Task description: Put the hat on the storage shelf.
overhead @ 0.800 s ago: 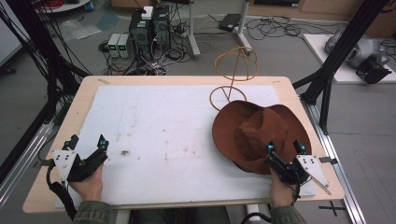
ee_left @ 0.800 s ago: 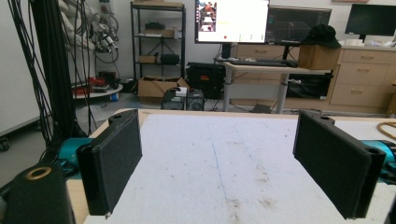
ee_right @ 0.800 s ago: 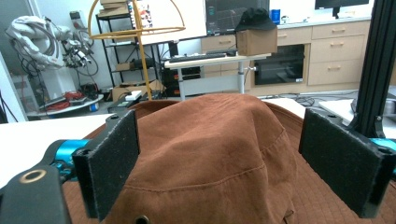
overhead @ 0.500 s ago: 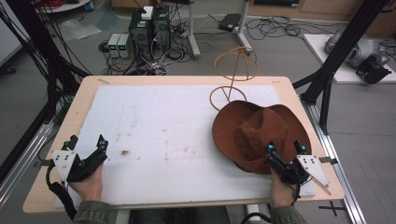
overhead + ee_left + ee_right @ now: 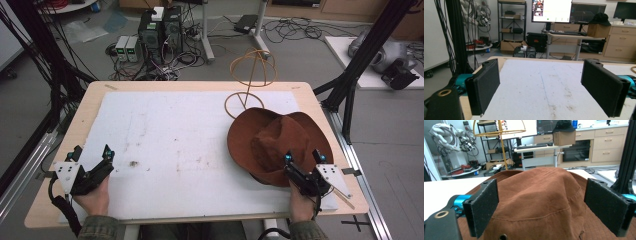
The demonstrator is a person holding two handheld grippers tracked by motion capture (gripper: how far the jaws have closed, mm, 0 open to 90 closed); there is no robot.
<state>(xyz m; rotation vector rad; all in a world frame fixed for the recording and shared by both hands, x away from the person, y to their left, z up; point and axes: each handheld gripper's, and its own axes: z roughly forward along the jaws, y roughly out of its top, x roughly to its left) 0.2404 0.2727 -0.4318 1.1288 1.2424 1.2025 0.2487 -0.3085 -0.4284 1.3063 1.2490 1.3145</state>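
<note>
High view: brown hat (image 5: 278, 141) crown up; right claw (image 5: 303, 162) released at brim, left claw (image 5: 90, 154) released.

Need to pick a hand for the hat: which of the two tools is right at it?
The right tool, open, jaws standing either side of the brown hat. The left tool, also open, faces bare white mat across the table.

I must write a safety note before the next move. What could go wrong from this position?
The right claw is open at the near brim of the brown hat; soft cloth may fold or slip when pinched. The wire hat stand rises close behind the hat, so lifting could knock it over.
</note>
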